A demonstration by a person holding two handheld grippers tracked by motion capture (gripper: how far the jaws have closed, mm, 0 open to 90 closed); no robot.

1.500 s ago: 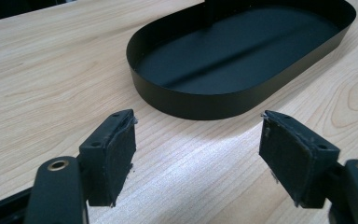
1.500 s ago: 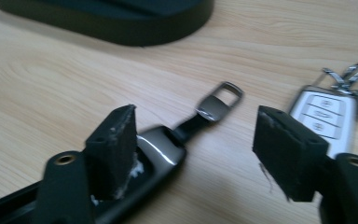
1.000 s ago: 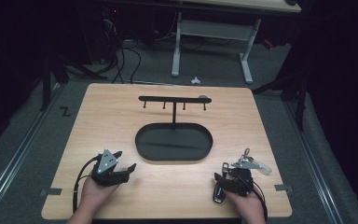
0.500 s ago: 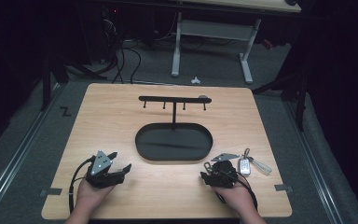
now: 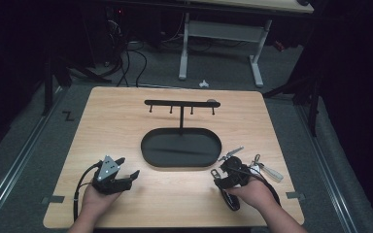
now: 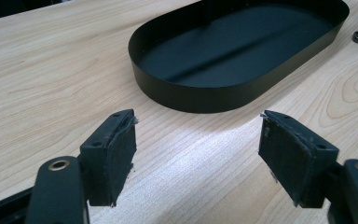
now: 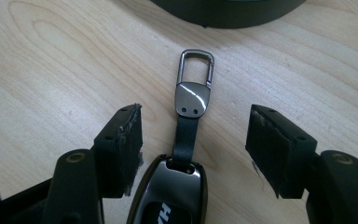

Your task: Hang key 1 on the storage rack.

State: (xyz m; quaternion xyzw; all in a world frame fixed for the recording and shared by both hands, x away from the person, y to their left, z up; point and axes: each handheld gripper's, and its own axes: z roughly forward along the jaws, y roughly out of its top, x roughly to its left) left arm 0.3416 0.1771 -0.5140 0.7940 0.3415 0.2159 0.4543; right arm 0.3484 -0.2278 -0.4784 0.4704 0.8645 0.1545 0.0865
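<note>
Your left gripper [image 5: 126,167] rests low on the near left part of the table [image 5: 116,121], held in your left hand [image 5: 97,196]; its jaws stand spread wide with nothing between them, and in the left gripper view [image 6: 198,149] only bare wood lies in the gap, with the black oval tray [image 6: 242,95] just beyond. Your right gripper [image 5: 218,175] sits near the table's right front, close to the tray's [image 5: 148,150] right end, in your right hand [image 5: 252,191]. Its jaws are also spread apart, and in the right gripper view [image 7: 193,140] a key fob [image 7: 175,196] lies flat on the wood between them, touching neither pad as far as can be seen. A short black strap [image 7: 185,137] runs from the fob to a metal clip [image 7: 194,77] that points toward the tray's wall. Another set of keys [image 5: 264,170] lies just right of that gripper. Behind the tray stands a black rack [image 5: 181,103] with small hooks along its bar.
</note>
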